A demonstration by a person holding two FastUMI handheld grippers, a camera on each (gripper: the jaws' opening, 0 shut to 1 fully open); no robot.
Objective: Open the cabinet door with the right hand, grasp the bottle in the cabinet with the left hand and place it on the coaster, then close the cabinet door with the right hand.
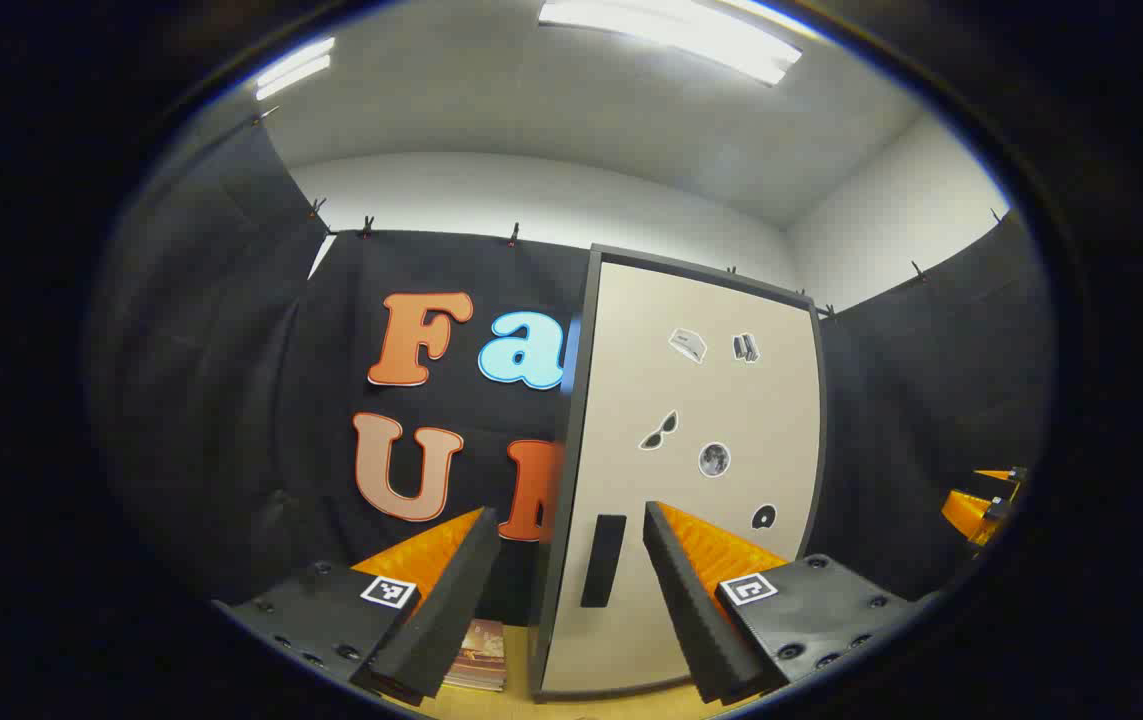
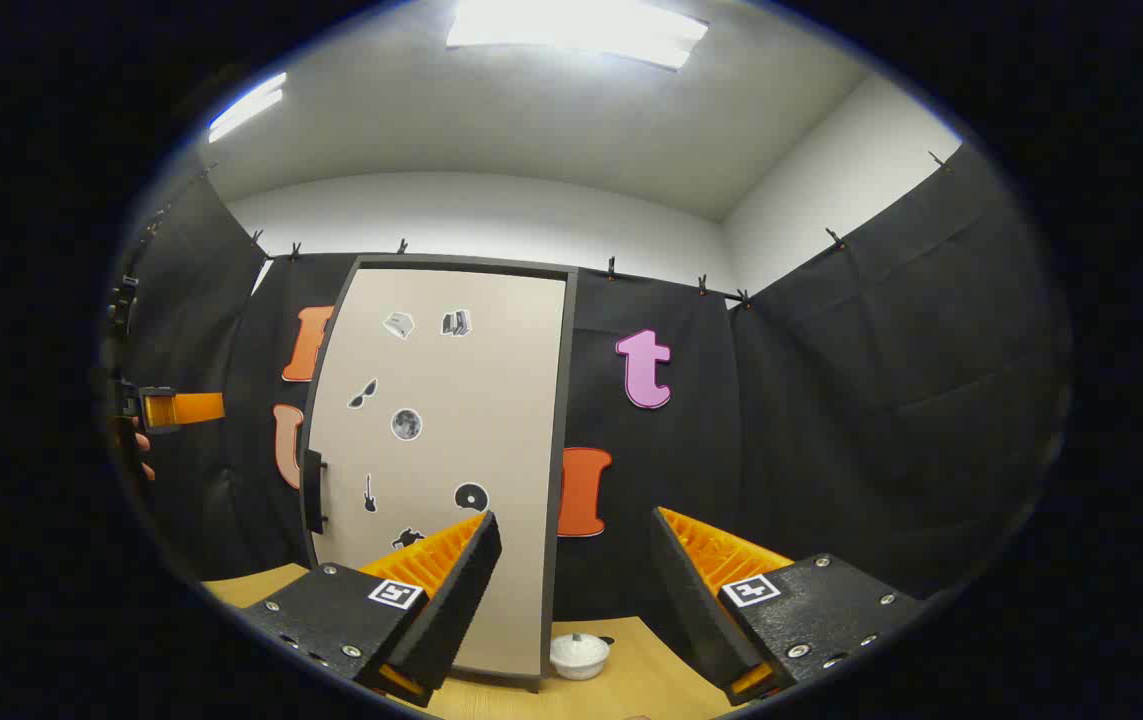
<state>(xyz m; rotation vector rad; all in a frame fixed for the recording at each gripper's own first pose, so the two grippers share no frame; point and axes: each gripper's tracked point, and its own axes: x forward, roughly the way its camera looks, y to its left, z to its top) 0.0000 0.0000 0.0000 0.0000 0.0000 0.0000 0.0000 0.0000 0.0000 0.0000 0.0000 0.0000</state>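
Straight ahead in the left gripper view sits the cabinet [image 1: 691,470], beige door [image 1: 701,420] fully closed, with a dark vertical handle [image 1: 603,560] near its left edge. The left gripper [image 1: 571,590] has its fingers spread wide with nothing between them, and the handle lines up pretty much in that gap, though farther off. A flat brownish thing, maybe a book [image 1: 479,655], lies on the wooden table [image 1: 491,705] just left of the cabinet base; can't tell if that's the coaster. The other gripper [image 1: 981,500] peeks in at the far right edge.

Over in the right gripper view, the cabinet [image 2: 441,450] sits left of centre. The right gripper [image 2: 576,590] is also wide open and empty, aimed more at the door's right edge than at the handle [image 2: 312,490], which is up and to the left of its fingers, long axis vertical. A small white lidded pot [image 2: 579,655] stands on the table [image 2: 651,670] by the cabinet's right foot. The left gripper [image 2: 171,408] shows far left with a bit of hand behind it.

The bottle must be behind the shut door, so I can't see it. My read: the right hand needs to swing left to reach that handle, and the left is oddly the better lined up.
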